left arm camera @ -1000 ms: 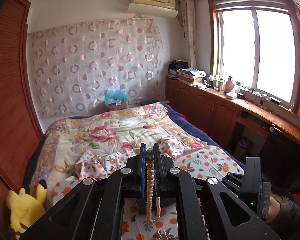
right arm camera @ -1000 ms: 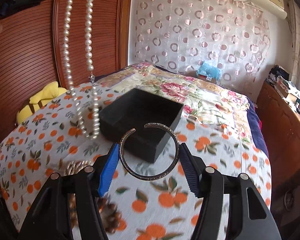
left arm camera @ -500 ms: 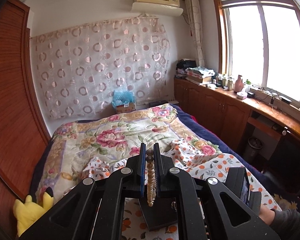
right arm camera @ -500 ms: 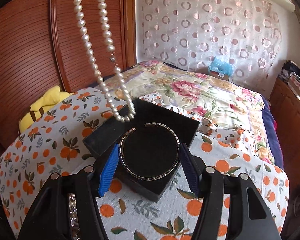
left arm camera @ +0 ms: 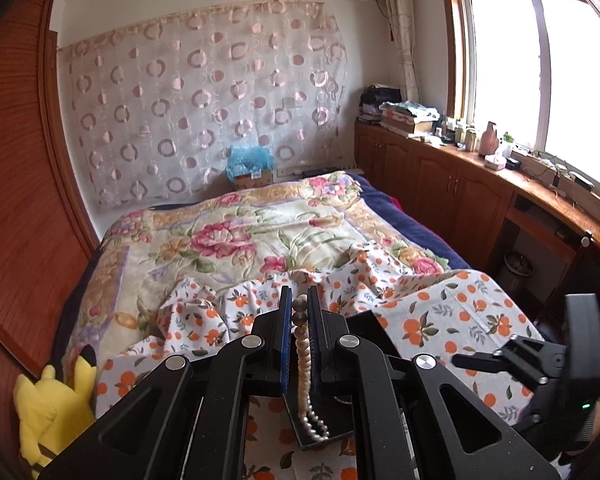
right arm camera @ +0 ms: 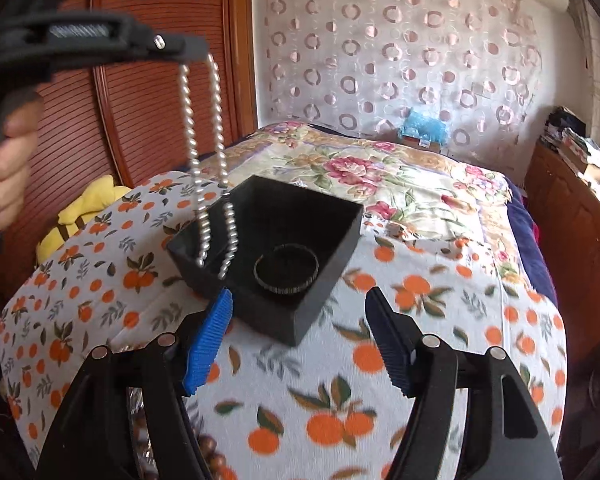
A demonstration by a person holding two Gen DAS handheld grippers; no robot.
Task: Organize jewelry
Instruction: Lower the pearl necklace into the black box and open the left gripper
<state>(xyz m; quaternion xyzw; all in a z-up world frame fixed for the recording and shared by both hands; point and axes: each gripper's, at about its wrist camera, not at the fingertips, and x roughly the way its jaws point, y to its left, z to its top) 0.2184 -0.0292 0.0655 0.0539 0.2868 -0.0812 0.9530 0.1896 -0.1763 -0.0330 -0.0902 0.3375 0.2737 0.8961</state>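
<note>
My left gripper (left arm camera: pixel 299 308) was clamped nearly closed on the pearl necklace (left arm camera: pixel 303 364), the strand pinched between the blue pads and hanging straight down past them, its lower loop dangling into the black box (left arm camera: pixel 332 434) at six o'clock in the left wrist view. From the right wrist camera I saw that same gripper at ten o'clock, a hand (right arm camera: pixel 4 160) wrapped round its grip at nine, and the two runs of pearls dropping from its tip into the left side of the box, blurred as they hung. My right gripper (right arm camera: pixel 298 320) had its jaws opening, wide apart and with nothing between the pads; the near corner of the box sat just ahead of them. The silver bangle (right arm camera: pixel 286 268) lay flat on the floor of the box, toward the near right side, clear of both pads. The box rested on the orange-print cloth (right arm camera: pixel 340 400) spread over the bed, with the floral quilt (right arm camera: pixel 380 172) beyond it at twelve o'clock and a yellow plush toy (right arm camera: pixel 80 216) at nine, against the wooden wall panel
</note>
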